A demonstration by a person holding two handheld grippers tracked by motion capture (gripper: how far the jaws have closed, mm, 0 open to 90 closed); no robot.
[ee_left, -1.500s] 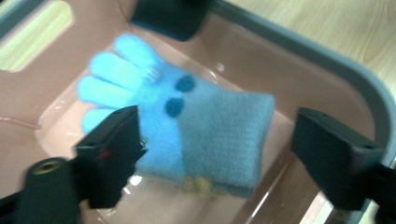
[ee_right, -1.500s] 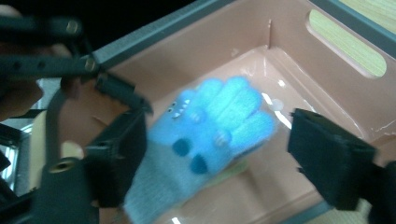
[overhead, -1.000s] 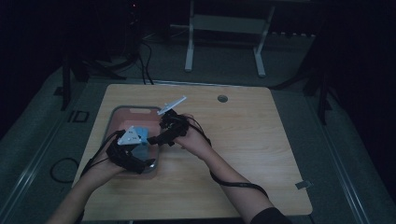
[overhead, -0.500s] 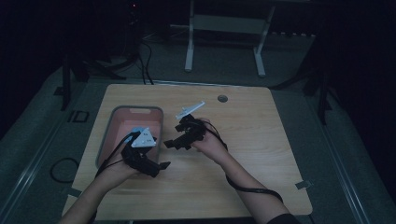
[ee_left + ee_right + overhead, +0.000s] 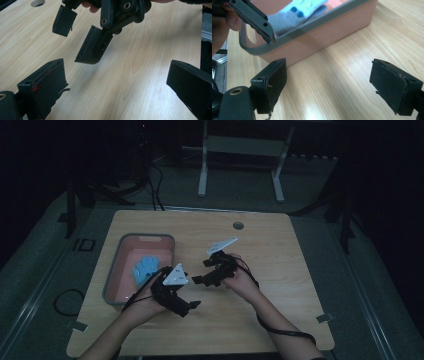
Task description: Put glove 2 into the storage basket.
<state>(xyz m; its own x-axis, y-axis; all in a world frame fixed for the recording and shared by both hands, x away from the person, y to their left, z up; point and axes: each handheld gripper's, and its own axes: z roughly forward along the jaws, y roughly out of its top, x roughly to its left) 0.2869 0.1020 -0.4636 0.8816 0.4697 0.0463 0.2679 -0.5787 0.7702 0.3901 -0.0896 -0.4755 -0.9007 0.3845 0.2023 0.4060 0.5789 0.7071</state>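
Observation:
A pink bin with a grey rim [image 5: 112,280] stands on the left of the wooden table [image 5: 280,320]. In it lies a light blue cloth with darker dots [image 5: 145,268]. My left gripper [image 5: 190,307] hovers just right of the bin's near corner, open and empty. My right gripper [image 5: 202,271] hangs over the table's middle, jaws toward the bin, also open and empty. The left gripper view has my left gripper [image 5: 115,87] wide over bare wood, with the right gripper [image 5: 75,42] ahead. The right gripper view has my right gripper [image 5: 332,85] facing the bin's wall [image 5: 324,42] and the cloth [image 5: 294,15].
A round cable hole [image 5: 238,226] sits near the table's far edge. Beyond the table stands a metal frame [image 5: 240,165] on a dark floor. Cables [image 5: 65,302] lie on the floor to the left. Bare wood stretches right of the hands.
Both grippers have drawn back from over the bin, to the right and toward the person. The blue cloth now lies uncovered in the bin.

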